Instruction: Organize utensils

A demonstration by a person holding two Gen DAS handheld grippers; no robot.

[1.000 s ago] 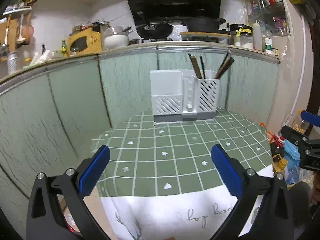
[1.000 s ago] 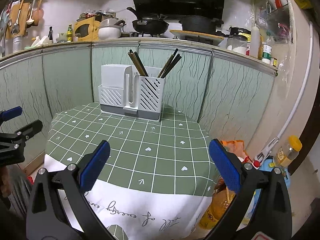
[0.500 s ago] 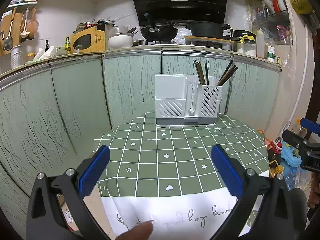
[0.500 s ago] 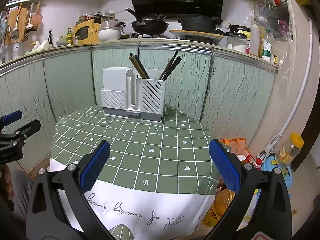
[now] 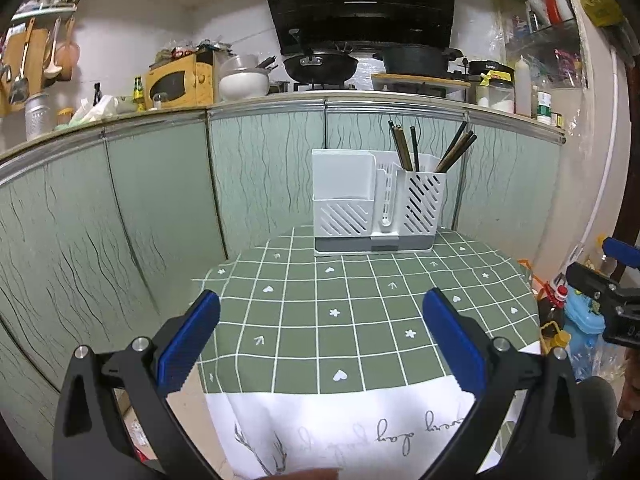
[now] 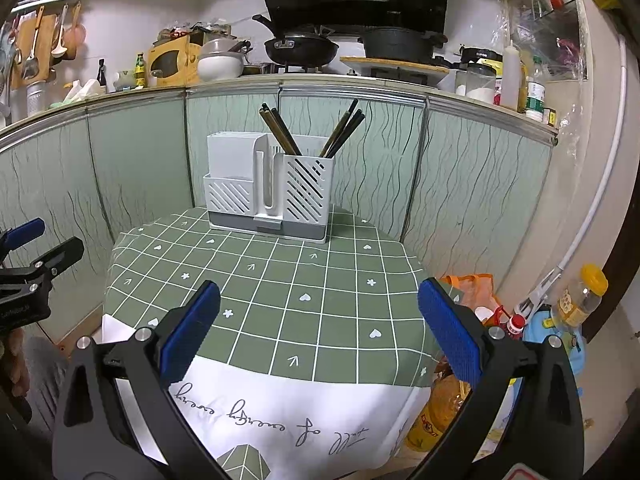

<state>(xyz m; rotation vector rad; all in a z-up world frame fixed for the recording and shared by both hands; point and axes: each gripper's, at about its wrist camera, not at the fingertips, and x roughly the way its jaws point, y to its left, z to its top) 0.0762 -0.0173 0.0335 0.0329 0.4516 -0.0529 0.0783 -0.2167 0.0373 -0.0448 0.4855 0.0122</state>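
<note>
A white slotted utensil holder (image 5: 374,204) (image 6: 270,192) stands at the far edge of the small table, on a green checked cloth (image 5: 360,312) (image 6: 280,280). Several dark chopsticks (image 5: 416,150) (image 6: 308,130) lean upright in its right compartment; the left compartment looks empty. My left gripper (image 5: 320,340) hangs open over the table's near edge with nothing between its blue pads. Over the near right part of the table, my right gripper (image 6: 318,332) is open too and holds nothing. Each gripper shows at the other view's edge.
Green cabinet panels (image 5: 120,220) wrap behind and left of the table under a crowded counter with a wok (image 5: 320,66) and pots. Bottles and bags (image 6: 576,304) crowd the floor at the right. A fingertip (image 5: 304,474) shows at the bottom edge.
Both grippers have drawn back and tilted up from the table, so the holder looks smaller and farther. Both stay open.
</note>
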